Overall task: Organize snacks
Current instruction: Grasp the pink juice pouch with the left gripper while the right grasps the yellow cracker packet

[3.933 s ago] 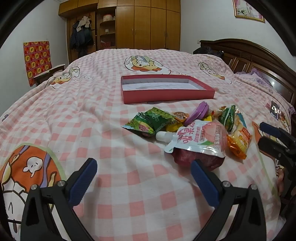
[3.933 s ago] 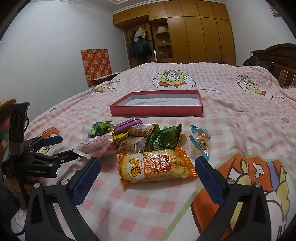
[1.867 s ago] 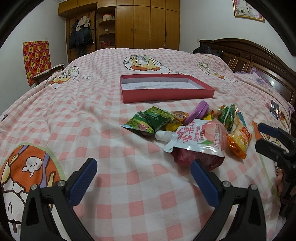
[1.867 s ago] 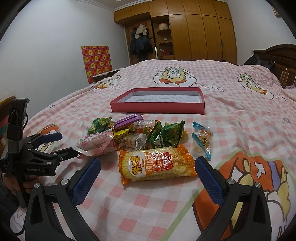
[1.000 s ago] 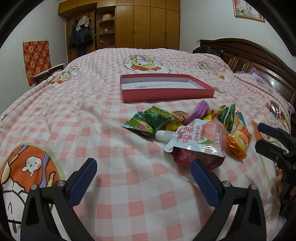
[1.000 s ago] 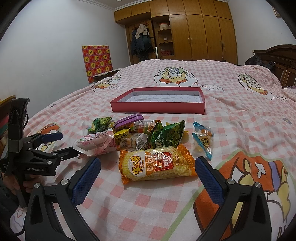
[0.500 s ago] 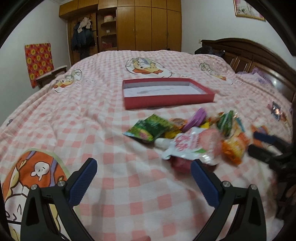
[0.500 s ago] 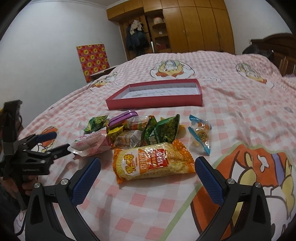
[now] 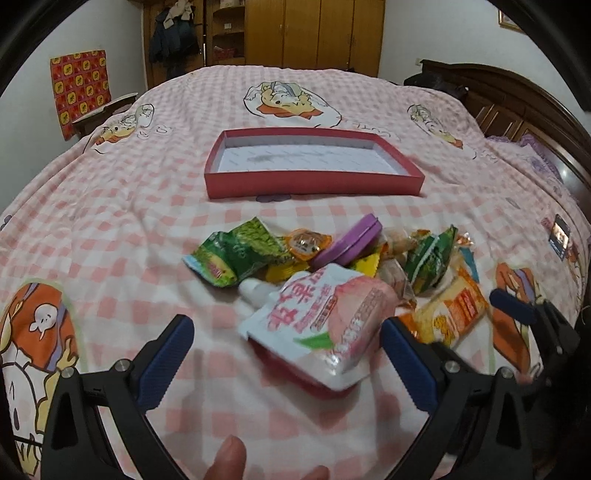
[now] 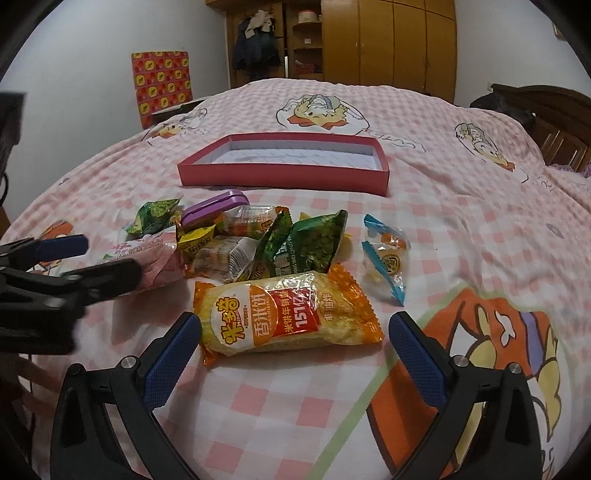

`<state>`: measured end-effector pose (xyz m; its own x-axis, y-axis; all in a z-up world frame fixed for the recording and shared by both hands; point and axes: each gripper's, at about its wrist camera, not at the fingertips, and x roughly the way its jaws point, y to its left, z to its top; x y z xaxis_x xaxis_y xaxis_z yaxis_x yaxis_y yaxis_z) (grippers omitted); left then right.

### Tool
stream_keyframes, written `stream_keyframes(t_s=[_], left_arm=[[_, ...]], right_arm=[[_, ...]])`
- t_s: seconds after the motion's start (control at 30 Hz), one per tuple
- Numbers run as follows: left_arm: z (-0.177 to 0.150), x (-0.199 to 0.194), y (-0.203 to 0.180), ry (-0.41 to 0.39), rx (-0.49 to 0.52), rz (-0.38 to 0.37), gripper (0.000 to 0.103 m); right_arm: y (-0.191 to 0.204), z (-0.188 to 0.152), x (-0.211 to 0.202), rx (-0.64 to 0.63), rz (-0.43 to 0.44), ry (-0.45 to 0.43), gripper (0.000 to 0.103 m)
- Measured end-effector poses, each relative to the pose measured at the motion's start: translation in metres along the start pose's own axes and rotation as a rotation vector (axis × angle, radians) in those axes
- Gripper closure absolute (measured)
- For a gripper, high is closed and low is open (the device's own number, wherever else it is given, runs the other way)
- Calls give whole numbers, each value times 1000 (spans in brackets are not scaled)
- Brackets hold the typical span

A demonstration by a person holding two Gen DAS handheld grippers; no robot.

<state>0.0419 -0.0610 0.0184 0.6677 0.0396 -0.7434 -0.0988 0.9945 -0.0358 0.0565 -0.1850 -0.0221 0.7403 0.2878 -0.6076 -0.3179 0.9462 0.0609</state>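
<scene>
A pile of snacks lies on the pink checked bedspread [image 9: 110, 206]. A white-and-pink peach pouch [image 9: 321, 314] lies nearest my left gripper [image 9: 286, 363], which is open, its jaws either side of the pouch's near end. An orange rice-cracker bag [image 10: 288, 314] lies just in front of my right gripper [image 10: 293, 352], which is open and empty. Green packets [image 10: 306, 247], a purple tin [image 10: 214, 208] and a blue-edged sweet [image 10: 386, 258] lie behind. The empty red tray [image 9: 314, 182] stands beyond the pile; it also shows in the right wrist view [image 10: 284, 173].
The left gripper [image 10: 74, 266] shows at the left of the right wrist view; the right gripper [image 9: 532, 314] shows at the right of the left wrist view. A wooden headboard [image 9: 517, 107] runs along the right. Wardrobes [image 9: 314, 33] stand at the far wall.
Both grippers have moved forward and down toward the snack pile. The left one now has the peach pouch between its open jaws; the right one has closed in on the orange bag.
</scene>
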Motion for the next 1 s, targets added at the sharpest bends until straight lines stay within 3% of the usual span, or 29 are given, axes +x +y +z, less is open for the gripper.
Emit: stream_keyframes(t_s=[0.23,0.3,0.37,0.43,0.47,0.53,0.63,0.7,0.8,1.0], left_arm=[[4,23,-7,6,-7,37,1],[0,23,-4,0,-28,17,16],[-2,21,-1,-10,-46,6,16],[-6,17,1,-23,-46,6,17],[-8,16,1,-26,-44,9,17],[-9,14,1,-30,-40,8,17],[-10,9,-1,-41,-26,4,18],[-11,3,-2,-58,-19,10,18],[-12,-7,-2,-78,-15,19,18],[-12,-23,7,-103,-29,34,18]], right_arm=[[5,1,9,-24,-5,27,0],[8,2,14,-40,-2,39,0],[9,1,16,-44,9,45,2],[8,0,12,-35,26,26,24],[7,0,10,-29,22,16,31],[5,-1,7,-18,24,0,56],[5,0,5,-12,29,-11,78],[3,1,2,0,41,-26,82],[-4,1,-6,37,61,-61,101],[-15,2,-26,86,139,-143,101]])
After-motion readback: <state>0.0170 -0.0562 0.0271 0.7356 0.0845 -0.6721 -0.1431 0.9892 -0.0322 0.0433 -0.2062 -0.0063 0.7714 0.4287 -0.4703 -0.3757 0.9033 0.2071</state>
